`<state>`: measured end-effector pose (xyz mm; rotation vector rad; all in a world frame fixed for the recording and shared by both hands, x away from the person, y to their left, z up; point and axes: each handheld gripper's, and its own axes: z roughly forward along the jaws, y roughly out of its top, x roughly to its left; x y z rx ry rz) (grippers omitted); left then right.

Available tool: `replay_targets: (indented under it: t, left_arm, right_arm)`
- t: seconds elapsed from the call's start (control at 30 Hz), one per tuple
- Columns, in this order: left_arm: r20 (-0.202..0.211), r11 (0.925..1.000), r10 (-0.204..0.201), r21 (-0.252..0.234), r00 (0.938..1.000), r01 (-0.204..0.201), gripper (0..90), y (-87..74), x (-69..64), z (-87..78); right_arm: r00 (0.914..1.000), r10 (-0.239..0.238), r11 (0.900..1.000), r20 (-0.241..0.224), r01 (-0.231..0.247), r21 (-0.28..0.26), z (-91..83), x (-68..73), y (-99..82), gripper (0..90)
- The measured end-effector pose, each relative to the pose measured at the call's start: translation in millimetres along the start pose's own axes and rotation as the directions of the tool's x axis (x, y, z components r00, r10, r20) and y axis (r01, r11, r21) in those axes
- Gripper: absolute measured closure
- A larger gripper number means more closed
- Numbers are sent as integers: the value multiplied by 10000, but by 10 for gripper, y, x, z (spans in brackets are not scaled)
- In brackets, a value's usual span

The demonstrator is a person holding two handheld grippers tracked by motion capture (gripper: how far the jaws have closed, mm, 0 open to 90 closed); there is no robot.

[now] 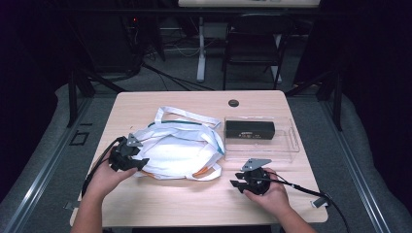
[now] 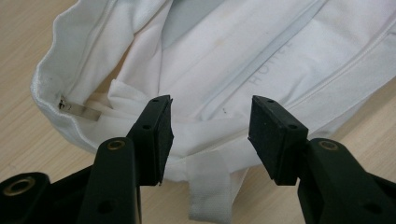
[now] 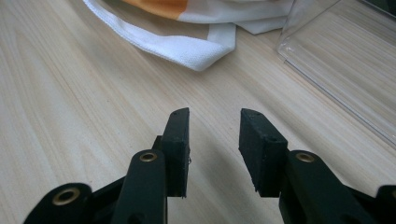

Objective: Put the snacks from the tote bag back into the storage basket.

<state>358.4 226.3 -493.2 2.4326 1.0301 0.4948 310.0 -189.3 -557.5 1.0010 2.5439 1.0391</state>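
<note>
Pale wooden bench [image 1: 160, 199]: crumpled white fabric tote bag [image 1: 180, 148] at centre-left. My left gripper [image 2: 210, 135], fingers parted, unclamped, straddles its near-left hem, ready to pinch. My right gripper [image 3: 215, 149], fingers apart, empty, waits near the near-right corner.

High view looks down your table [image 1: 145, 194]; both gripper views sit close, sharing the white bag [image 1: 180, 145]

Bag [image 1: 177, 148] left of tray [image 1: 291, 141], on table [image 1: 194, 204]
</note>
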Motion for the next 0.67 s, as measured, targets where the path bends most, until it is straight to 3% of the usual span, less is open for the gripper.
replay_targets:
  t: [0.67]
  left_arm:
    - [-138,10000,-47,-37,9999,46,490,3,20,6]
  right_arm:
    - [10000,-85,10000,38,85,21,4,2,-6,615]
